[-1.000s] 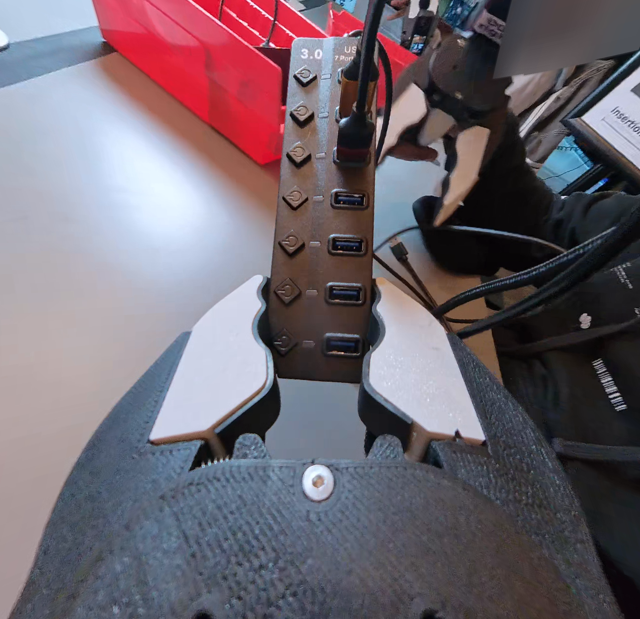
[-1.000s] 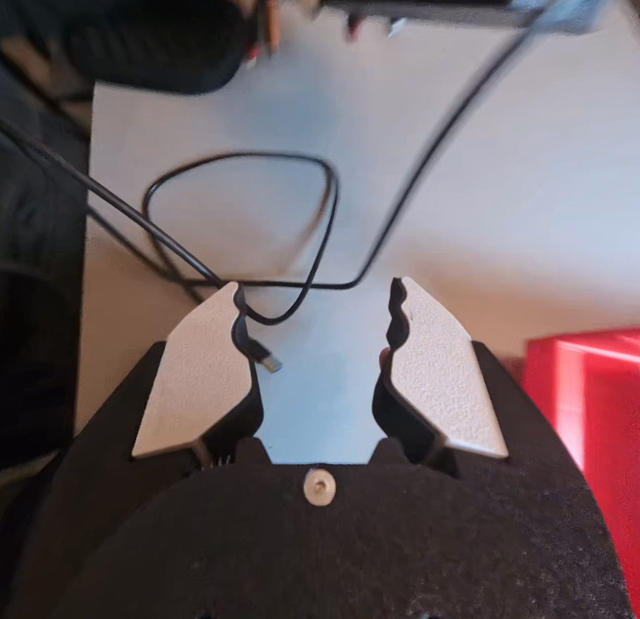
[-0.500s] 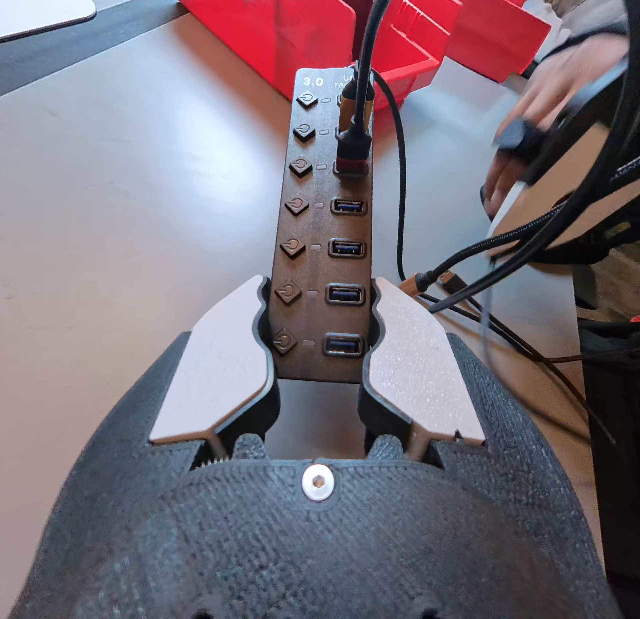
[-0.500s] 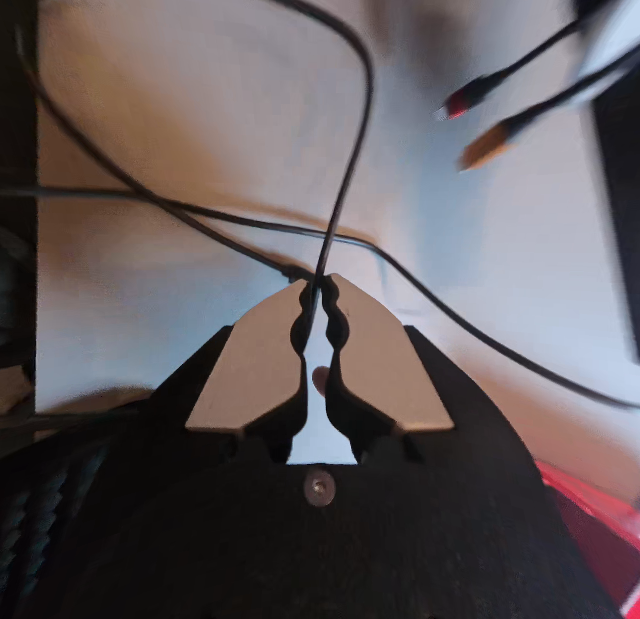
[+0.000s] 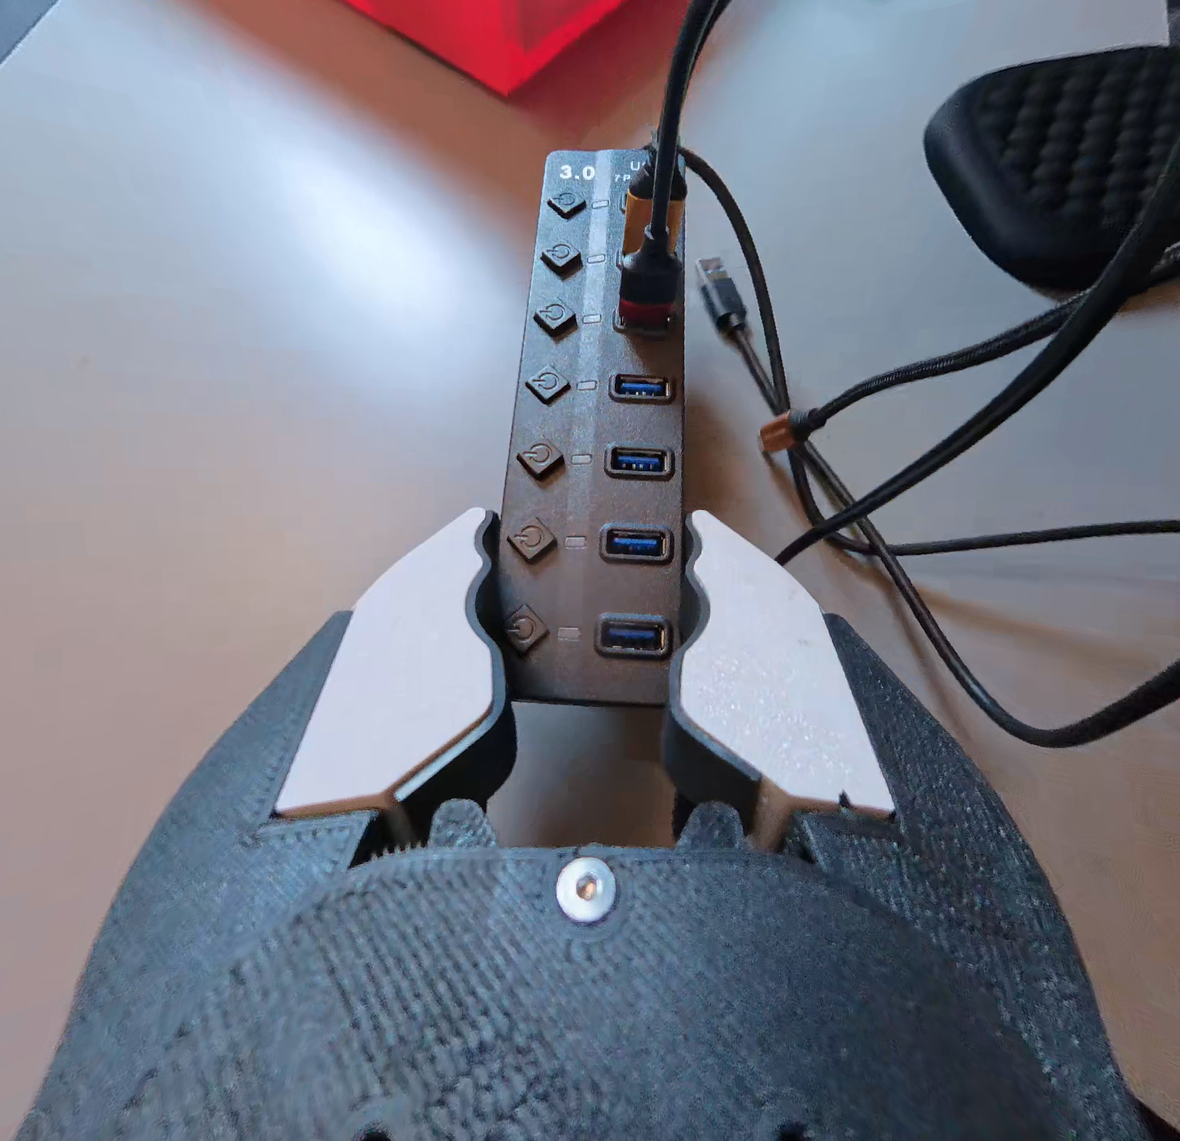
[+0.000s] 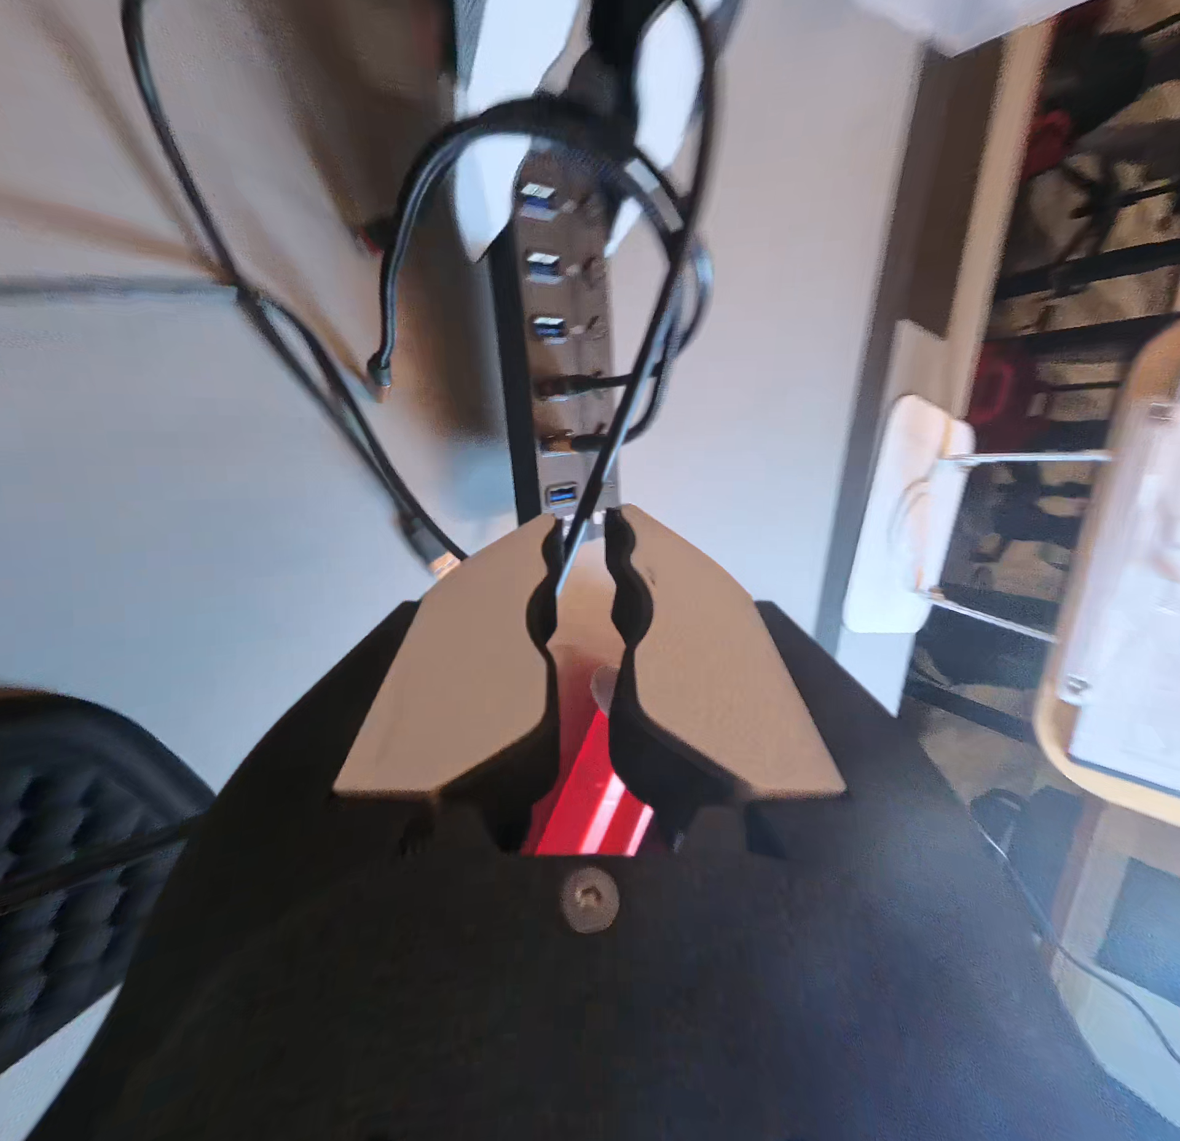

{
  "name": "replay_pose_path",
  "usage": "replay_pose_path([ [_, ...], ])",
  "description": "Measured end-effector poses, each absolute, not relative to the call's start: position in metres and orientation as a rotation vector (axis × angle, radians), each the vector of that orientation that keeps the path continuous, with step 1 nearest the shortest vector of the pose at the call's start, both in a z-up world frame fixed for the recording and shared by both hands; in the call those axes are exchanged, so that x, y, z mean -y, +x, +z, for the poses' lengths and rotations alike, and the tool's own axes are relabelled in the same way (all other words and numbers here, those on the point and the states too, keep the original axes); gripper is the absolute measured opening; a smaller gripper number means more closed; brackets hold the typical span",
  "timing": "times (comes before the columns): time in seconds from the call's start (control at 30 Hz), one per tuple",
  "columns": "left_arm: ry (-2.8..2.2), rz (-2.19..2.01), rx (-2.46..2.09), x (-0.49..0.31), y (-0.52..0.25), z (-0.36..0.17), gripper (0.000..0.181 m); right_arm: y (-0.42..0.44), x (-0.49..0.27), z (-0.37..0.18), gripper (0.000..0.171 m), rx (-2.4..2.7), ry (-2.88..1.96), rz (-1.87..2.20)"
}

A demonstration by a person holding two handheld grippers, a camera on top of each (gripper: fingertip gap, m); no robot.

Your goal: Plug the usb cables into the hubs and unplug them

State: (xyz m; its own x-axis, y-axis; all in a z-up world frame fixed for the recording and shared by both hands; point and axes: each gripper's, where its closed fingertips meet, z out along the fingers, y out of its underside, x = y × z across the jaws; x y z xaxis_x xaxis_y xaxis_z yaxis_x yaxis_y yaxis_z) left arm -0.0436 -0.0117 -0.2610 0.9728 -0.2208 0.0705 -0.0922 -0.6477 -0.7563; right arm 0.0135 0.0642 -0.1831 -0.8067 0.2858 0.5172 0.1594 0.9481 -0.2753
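My left gripper point(image 5: 590, 523) is shut on the near end of the black USB hub point(image 5: 597, 357), which lies along the table pointing away. Its three far ports hold plugs, two orange point(image 5: 638, 216) and one red point(image 5: 648, 293). The other ports point(image 5: 638, 459) show empty and blue. A loose black USB plug point(image 5: 718, 287) lies just right of the hub. My right gripper point(image 6: 584, 520) is shut on a thin black cable point(image 6: 629, 408), held at the far end of the hub point(image 6: 562, 344). Which end of the cable is held is hidden.
A red bin point(image 5: 511, 19) stands beyond the hub and shows under my right gripper point(image 6: 587, 785). Several black cables point(image 5: 894, 536) and an orange-collared plug point(image 5: 776, 437) lie right of the hub. A black textured gripper body point(image 5: 1053, 153) is at the far right. Shelves point(image 6: 1085, 280) stand beyond the table edge. My right fingertips sit around 15 centimeters from my left ones.
My right gripper closed on the thin black cable and carried it from the table up to the hub. My left gripper kept its hold on the hub while the view tilted down.
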Motion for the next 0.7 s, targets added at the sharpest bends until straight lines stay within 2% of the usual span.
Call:
replay_pose_path([
  [0.07,-2.276,-0.170,-0.267,0.012,-0.038,-0.261,0.054,0.015,-0.068,-0.209,0.028,2.585,-0.325,0.251],
  [0.2,-2.244,-0.191,-0.390,0.012,-0.021,-0.257,0.054,0.014,-0.075,-0.245,0.084,2.673,-0.429,0.252],
  [0.23,-2.232,-0.196,-0.417,0.011,-0.016,-0.256,0.054,0.016,-0.071,-0.254,0.090,2.707,-0.437,0.271],
  [0.3,-2.196,-0.219,-0.492,0.011,-0.003,-0.252,0.054,0.021,-0.058,-0.271,0.090,2.765,-0.398,0.313],
  [0.37,-2.190,-0.163,-0.545,0.011,0.001,-0.252,0.055,0.026,-0.047,-0.280,0.067,2.807,-0.324,0.329],
  [0.43,-2.125,-0.177,-0.540,0.012,0.004,-0.239,0.055,0.025,-0.045,-0.272,0.058,2.804,-0.311,0.319],
  [0.53,-1.949,-0.242,-0.403,0.015,-0.007,-0.194,0.053,0.015,-0.047,-0.225,0.055,2.728,-0.331,0.412],
  [0.6,-1.781,-0.247,-0.261,0.023,-0.030,-0.158,0.058,0.010,-0.059,-0.183,0.053,2.672,-0.354,0.415],
  [0.7,-1.484,-0.229,-0.007,0.047,-0.083,-0.110,0.047,-0.002,-0.090,-0.113,0.053,2.537,-0.393,0.349],
])
